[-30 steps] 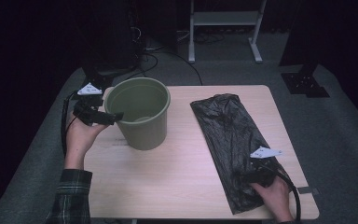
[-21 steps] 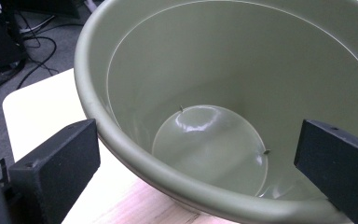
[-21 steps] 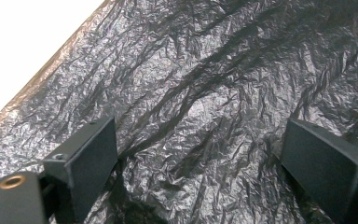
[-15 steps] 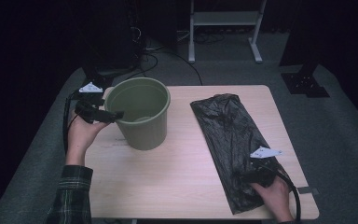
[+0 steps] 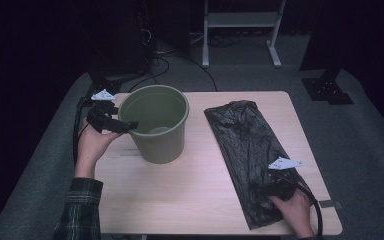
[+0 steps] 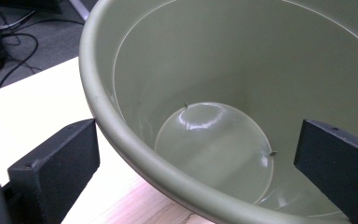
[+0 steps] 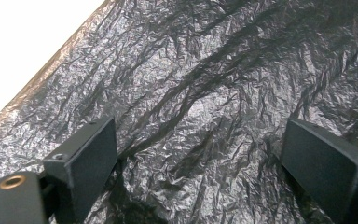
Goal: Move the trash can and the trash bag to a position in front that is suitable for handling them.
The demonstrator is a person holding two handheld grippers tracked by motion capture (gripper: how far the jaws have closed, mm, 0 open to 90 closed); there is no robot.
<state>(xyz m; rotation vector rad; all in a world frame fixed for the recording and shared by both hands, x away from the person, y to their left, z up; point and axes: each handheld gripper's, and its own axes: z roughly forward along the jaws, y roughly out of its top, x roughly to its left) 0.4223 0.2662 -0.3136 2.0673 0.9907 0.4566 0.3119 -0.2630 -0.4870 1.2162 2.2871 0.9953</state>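
High view: green bucket [image 5: 156,125] upright on left half of table [image 5: 190,200], black bin bag [image 5: 250,155] flat on right half, well apart. My left gripper [image 5: 125,125] wide open, straddling bucket rim, one jaw outside, one inside, not clamped. My right gripper [image 5: 272,187] wide open over bag's near end, holding nothing. Step, I judge: securing bucket, picking up bag. Next: close on rim, pinch bag film. Pale wood top, grey carpet, dark room, cables behind.

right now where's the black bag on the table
In the high view the black bag lies flat along the table's right half, right of the green bucket; the right gripper, open, is over its near end.
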